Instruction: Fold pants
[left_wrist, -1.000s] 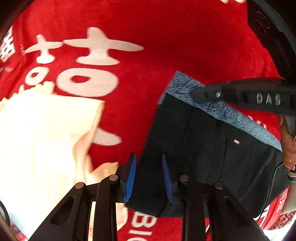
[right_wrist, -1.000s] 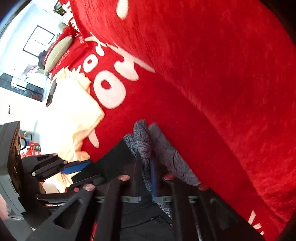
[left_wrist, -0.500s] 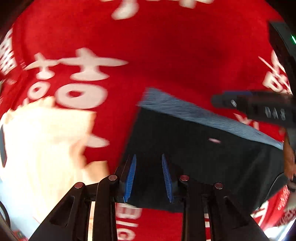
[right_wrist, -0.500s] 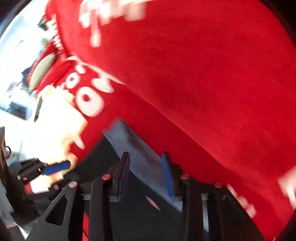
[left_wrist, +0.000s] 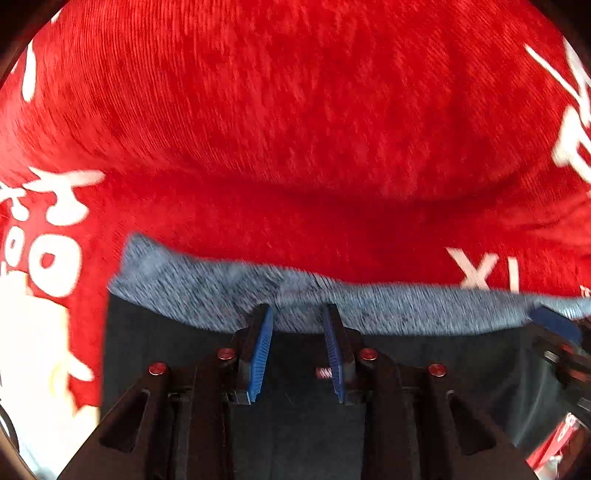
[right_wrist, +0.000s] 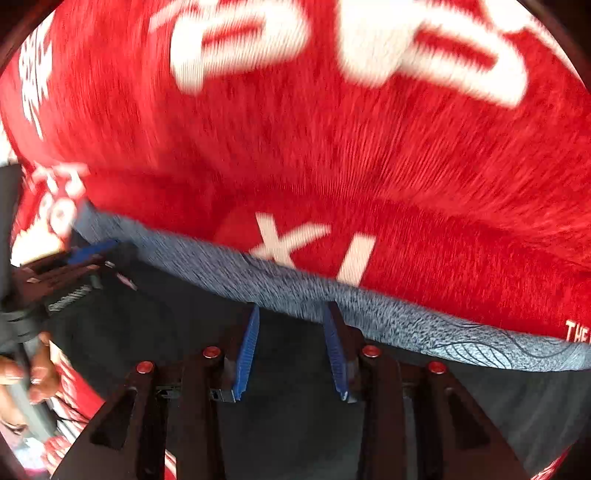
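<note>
Left wrist view: the left hand-held gripper (left_wrist: 297, 350) points down over the dark pants (left_wrist: 166, 354), blue pads apart, nothing pinched between them; whether they grip cloth, I cannot tell. The grey waistband (left_wrist: 406, 306) runs across the red blanket (left_wrist: 295, 129).

Right wrist view: the right hand-held gripper (right_wrist: 291, 350) is released, jaws apart above the pants (right_wrist: 147, 332), near the waistband (right_wrist: 406, 314).

A red plush blanket (left_wrist: 295, 129) with white lettering covers the supporting surface. Black pants (left_wrist: 166, 354) with a grey heathered waistband (left_wrist: 207, 295) lie flat on it, directly beneath and ahead of the left hand-held gripper (left_wrist: 298, 350). A cream cloth (left_wrist: 33, 350) lies to that gripper's left.
</note>
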